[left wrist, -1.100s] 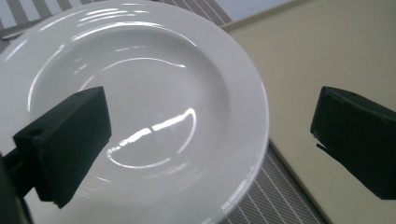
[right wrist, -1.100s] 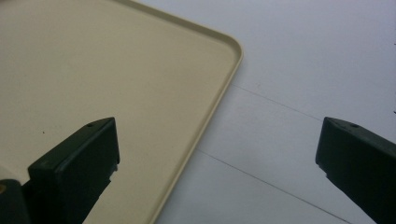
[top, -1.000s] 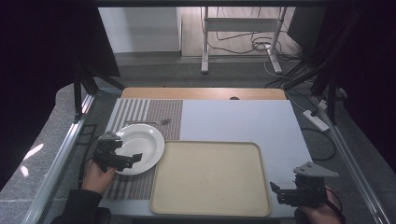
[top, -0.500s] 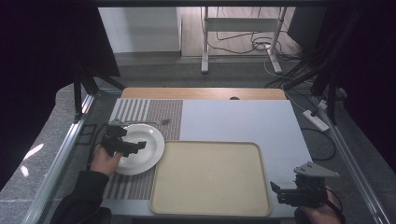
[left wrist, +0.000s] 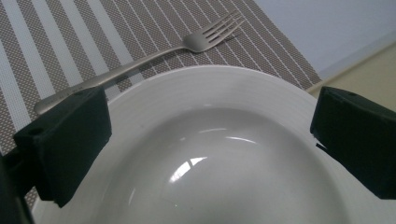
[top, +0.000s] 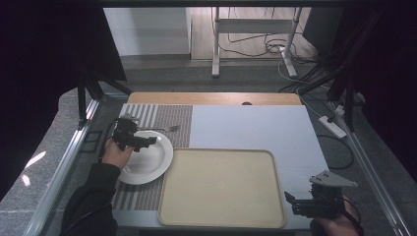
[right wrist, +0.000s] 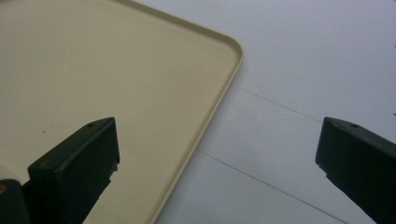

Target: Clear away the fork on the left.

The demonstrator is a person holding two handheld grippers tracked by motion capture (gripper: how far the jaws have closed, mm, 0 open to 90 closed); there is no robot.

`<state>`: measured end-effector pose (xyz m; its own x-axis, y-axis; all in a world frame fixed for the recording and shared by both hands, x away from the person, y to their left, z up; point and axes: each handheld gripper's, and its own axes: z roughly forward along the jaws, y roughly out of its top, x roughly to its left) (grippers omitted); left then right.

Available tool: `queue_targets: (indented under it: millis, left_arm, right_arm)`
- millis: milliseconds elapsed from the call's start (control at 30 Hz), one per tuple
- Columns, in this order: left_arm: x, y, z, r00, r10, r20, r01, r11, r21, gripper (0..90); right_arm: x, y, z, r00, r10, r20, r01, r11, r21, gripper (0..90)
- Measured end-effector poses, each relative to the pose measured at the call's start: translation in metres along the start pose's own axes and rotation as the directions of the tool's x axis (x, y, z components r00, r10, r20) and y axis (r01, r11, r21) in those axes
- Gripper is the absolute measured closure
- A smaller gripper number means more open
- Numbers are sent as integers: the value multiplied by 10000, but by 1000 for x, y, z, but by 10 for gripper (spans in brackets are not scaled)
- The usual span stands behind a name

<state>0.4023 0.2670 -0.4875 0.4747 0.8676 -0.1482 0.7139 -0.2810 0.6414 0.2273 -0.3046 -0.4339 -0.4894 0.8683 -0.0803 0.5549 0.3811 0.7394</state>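
The left gripper (top: 147,141) hangs over the white plate (top: 147,162), jaws spread wide and empty, with the plate's bowl between them in the left gripper view. Beyond the plate's far rim a fork (left wrist: 154,58) lies on the striped placemat (top: 167,120). Right of the plate sits the beige tray (top: 221,189), and the right gripper (top: 290,199), jaws wide apart and empty, hovers at the tray's near right corner over the pale tabletop (top: 255,128).

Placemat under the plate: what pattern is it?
The placemat has brown-grey woven mesh with white stripes, clearest in the left gripper view.
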Motion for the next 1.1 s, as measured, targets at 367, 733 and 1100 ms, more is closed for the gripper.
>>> queue_targets:
  millis: [367,733,1100]
  left_arm:
    - [15,21,23,9996,-190,-202,194,9996,219,0]
    - [25,38,47,9992,93,-382,-67,9977,673,89]
    - [67,35,44,9947,-767,-678,841,9899,1145,877]
  right_arm:
    - [0,0,0,10000,-2,-14,2,10000,8,3]
    - [0,0,0,10000,-5,-33,5,10000,12,3]
    - [0,0,0,10000,-22,-57,22,10000,14,3]
